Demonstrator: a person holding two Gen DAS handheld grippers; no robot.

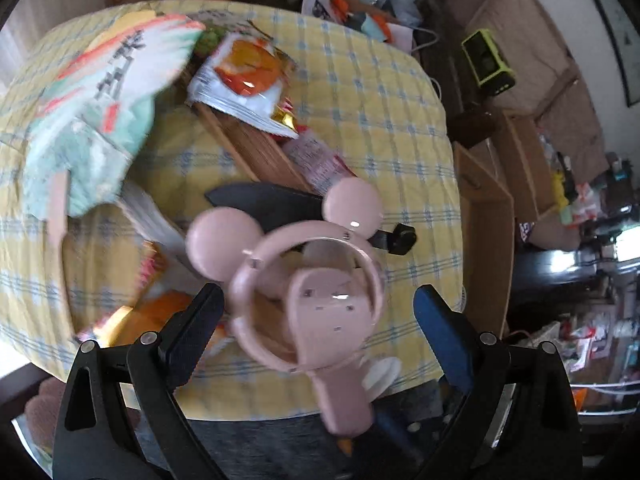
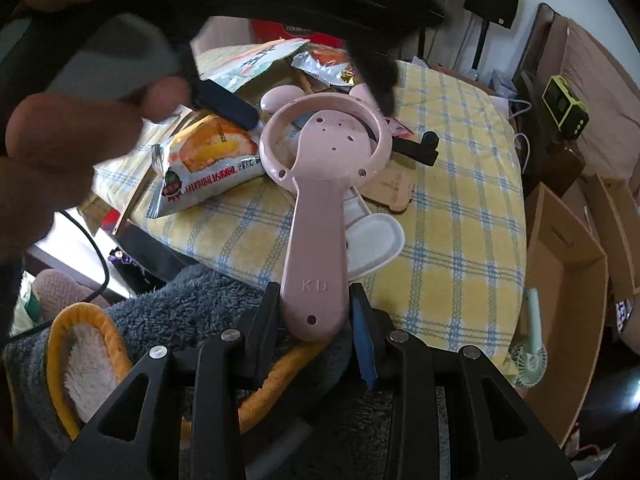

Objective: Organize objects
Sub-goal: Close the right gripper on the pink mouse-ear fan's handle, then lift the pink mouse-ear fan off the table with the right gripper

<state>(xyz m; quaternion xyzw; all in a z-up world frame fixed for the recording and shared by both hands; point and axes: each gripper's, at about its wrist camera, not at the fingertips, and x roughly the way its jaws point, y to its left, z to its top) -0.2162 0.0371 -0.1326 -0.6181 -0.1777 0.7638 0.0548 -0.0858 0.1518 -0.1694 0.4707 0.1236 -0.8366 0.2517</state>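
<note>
I see right fingers (image 2: pixel 312 316) clamped on pink fan (image 2: pixel 316 216) handle | left fingers (image 1: pixel 316 320) spread wide, fan between, untouched | above checked bench (image 2: pixel 460 208)

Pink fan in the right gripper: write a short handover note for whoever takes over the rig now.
Right gripper: shut on the pink fan at its handle, held over the near table edge.
Left gripper: open, holding nothing, the fan between its fingers but untouched.
Table: snack packet, more packets and a wooden tray lie scattered.
Done: fan picked up.
Left: place the fan, sort the packets.
</note>
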